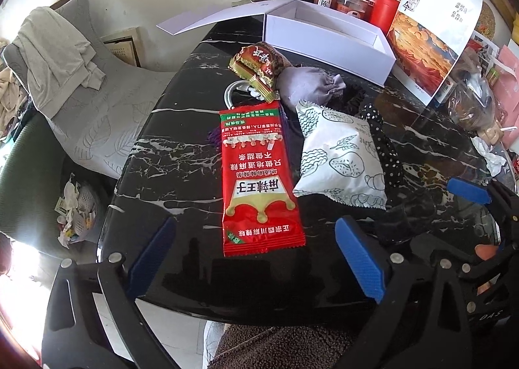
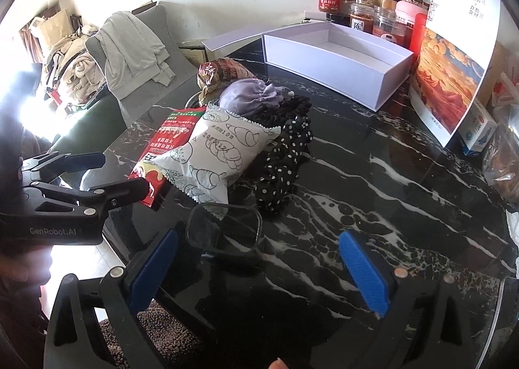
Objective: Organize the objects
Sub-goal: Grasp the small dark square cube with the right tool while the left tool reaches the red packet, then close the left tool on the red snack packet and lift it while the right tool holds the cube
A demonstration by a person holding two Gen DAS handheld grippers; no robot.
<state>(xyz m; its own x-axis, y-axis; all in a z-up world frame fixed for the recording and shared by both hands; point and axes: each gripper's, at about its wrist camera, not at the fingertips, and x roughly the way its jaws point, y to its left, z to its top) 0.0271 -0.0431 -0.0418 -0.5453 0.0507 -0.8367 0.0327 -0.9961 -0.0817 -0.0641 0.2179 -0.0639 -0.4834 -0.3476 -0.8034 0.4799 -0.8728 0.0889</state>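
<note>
— Black marble table (image 1: 168, 154), jars along the back wall. Both grippers?
— Left gripper (image 1: 256, 258) and right gripper (image 2: 259, 266): fingers wide apart, empty. Red packet (image 1: 259, 180) lies mid-frame just beyond the left; white box (image 1: 327, 41) upper right.
— Advice?
— Probably pinch the packet across its narrow width, low.

Snack pile on the black marble table (image 2: 373, 174)

Right gripper (image 2: 259, 266) hangs wide open over a clear lid (image 2: 223, 229); the white bread packet (image 2: 211, 154) overlaps the red snack packet (image 2: 168, 138), white box (image 2: 337, 60) behind.
</note>
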